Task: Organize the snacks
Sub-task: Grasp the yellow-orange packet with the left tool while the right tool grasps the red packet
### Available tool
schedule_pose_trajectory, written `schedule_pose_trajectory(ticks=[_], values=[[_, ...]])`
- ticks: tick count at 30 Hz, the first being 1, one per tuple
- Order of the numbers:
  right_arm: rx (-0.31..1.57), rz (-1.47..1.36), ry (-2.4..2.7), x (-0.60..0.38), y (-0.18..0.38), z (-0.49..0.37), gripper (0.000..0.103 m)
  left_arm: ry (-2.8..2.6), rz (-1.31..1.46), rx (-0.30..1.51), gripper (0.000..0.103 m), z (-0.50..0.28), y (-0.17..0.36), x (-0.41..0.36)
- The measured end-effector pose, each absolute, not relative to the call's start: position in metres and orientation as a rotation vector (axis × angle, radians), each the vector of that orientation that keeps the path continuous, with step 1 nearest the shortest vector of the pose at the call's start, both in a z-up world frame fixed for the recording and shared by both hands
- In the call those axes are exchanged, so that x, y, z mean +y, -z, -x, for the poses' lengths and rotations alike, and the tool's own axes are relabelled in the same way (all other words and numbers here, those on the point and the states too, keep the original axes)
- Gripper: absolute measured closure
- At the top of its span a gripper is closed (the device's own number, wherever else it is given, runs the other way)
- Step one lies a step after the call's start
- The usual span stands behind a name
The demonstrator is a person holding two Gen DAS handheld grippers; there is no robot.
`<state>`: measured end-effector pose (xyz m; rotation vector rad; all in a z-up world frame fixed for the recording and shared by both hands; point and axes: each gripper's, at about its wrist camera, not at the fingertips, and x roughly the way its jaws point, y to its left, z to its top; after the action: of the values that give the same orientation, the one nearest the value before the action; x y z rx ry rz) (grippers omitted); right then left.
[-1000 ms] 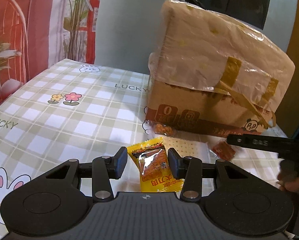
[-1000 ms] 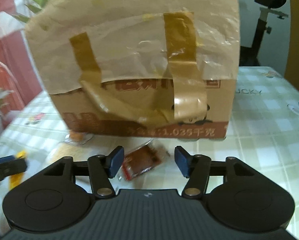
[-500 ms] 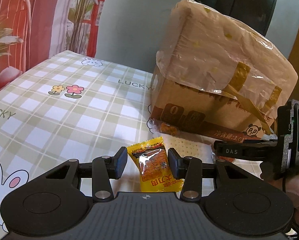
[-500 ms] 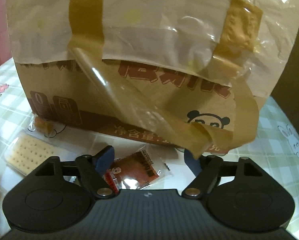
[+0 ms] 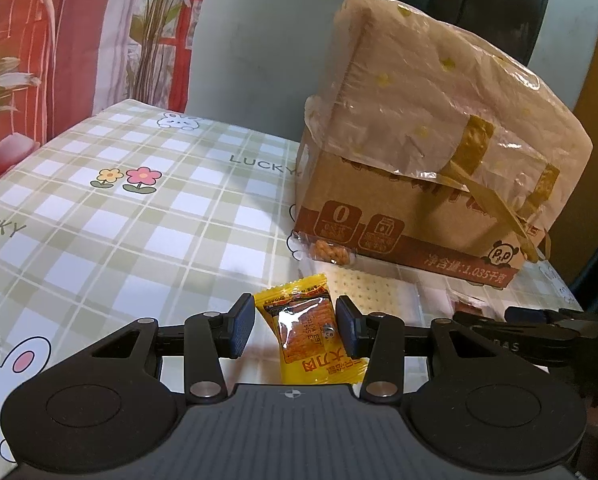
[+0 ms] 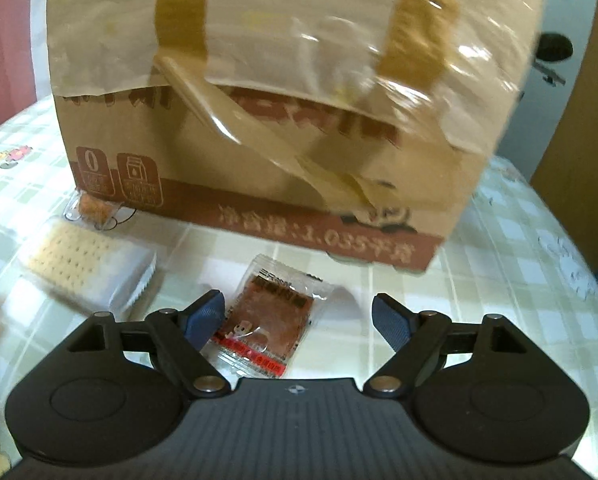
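right tool [image 6: 295,316] wider around brown packet [image 6: 265,320]

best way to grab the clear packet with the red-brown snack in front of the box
Grip the clear packet across its short width, at the flat middle over the snack, coming down from above. It lies flat and tilted between the open right tongs, nearer the left pad, so centre first.

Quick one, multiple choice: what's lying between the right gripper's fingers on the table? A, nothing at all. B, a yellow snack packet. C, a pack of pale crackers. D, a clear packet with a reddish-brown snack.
D: the clear packet with a reddish-brown snack lies on the checked tablecloth between the fingers of the right gripper, whose jaws stand apart.
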<state>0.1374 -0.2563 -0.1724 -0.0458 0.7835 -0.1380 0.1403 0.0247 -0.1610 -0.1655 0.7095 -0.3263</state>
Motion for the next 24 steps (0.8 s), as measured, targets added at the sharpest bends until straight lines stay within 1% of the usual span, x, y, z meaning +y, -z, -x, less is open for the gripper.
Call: schedule_pose_trajectory(ticks=[2, 4, 6, 7, 10, 16, 19, 24], values=[[0.784, 0.025, 0.128, -0.263, 0.172, -0.133, 0.022, 0.327, 0.159, 0.709, 0.056, -0.14, 0.161, 0.024], [0.782, 0.01, 0.114, -0.265, 0.174, -0.13, 0.028, 0.327, 0.156, 0.708, 0.056, -0.139, 0.161, 0.024], [0.78, -0.01, 0.099, -0.27, 0.174, -0.124, 0.037, 0.325, 0.153, 0.708, 0.056, -0.139, 0.161, 0.025], [0.781, -0.02, 0.087, -0.269, 0.176, -0.123, 0.038, 0.324, 0.153, 0.708, 0.056, -0.139, 0.161, 0.025], [0.774, -0.014, 0.059, -0.258, 0.175, -0.122, 0.045, 0.323, 0.149, 0.711, 0.056, -0.139, 0.161, 0.025], [0.75, -0.007, 0.022, -0.258, 0.177, -0.121, 0.05, 0.328, 0.137, 0.712, 0.056, -0.138, 0.162, 0.024], [0.739, -0.017, 0.005, -0.259, 0.177, -0.119, 0.054, 0.325, 0.134, 0.71, 0.056, -0.138, 0.161, 0.025], [0.73, -0.017, -0.039, -0.254, 0.176, -0.115, 0.057, 0.322, 0.125, 0.705, 0.056, -0.136, 0.16, 0.024]])
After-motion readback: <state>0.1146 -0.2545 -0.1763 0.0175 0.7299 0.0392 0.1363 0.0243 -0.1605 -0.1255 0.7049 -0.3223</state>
